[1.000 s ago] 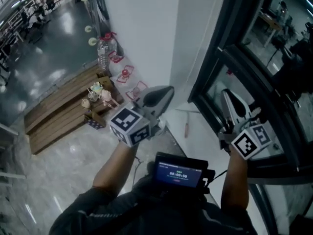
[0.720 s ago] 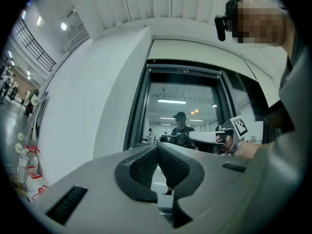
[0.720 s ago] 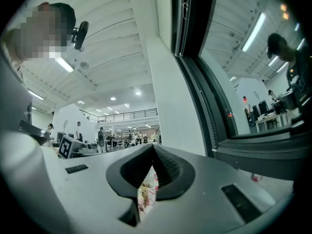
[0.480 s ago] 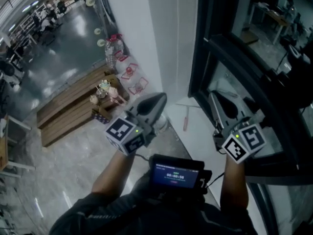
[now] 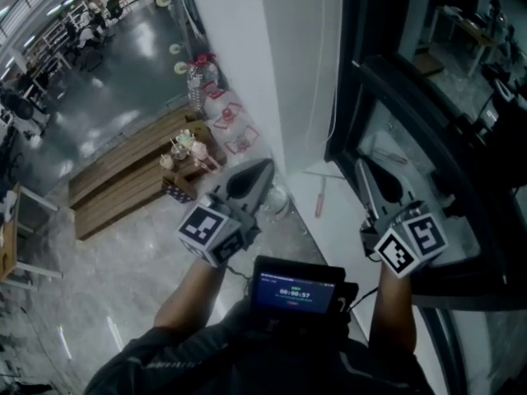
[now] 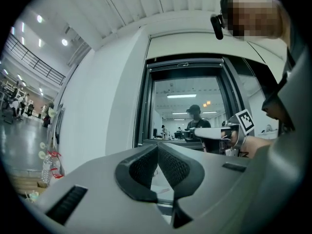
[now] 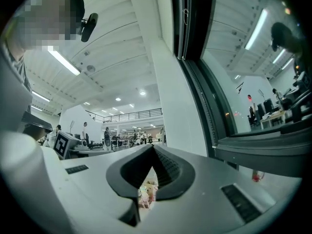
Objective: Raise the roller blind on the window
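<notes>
Level before the window (image 5: 356,72), the left hand-held gripper (image 5: 262,168) is closed and empty, and the right hand-held gripper (image 5: 363,166) has just been closing on nothing, probably poised to reach the blind cord (image 5: 334,97).

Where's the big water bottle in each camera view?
Head view: the water bottle is upper left of centre, beside the white wall.
Left gripper view: low at the left edge.
Right gripper view: not in it.
Shared landmark: the dark window frame.
</notes>
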### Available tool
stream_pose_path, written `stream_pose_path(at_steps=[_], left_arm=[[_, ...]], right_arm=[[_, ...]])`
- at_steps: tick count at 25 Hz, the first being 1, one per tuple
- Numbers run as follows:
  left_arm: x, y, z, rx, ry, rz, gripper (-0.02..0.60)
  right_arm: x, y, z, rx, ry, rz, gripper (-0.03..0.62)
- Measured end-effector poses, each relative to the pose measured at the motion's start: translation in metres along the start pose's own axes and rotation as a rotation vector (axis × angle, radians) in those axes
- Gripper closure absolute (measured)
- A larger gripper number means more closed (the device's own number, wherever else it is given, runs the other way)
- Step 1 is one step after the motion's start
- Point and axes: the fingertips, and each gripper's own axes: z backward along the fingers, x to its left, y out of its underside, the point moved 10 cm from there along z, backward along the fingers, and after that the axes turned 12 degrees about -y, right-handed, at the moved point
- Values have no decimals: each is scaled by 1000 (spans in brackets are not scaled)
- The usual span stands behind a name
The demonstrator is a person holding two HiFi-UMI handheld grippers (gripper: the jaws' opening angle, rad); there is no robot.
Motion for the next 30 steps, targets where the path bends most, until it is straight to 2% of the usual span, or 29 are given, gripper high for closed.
stream_pose_path(at_steps=[3,6,11,19,27,30], left_arm=[[16,-1,13,21,-13,-2,586],[33,-2,22,-15,-16,4,586],[50,-3,32,-23,-8,-6,586],[54,0,29,-15,25,11,586],[52,5,26,4,28,22,586],[53,4,25,-13,26,24,586]], right_arm=[[8,1,-8,0,19,6,574],[17,5,-21,4,23,3,576],[30,8,-37,19,24,9,576],[32,12,-41,31,50,7,576],[29,14,-37,31,63,3,576],[29,15,-37,33,64,5,576]])
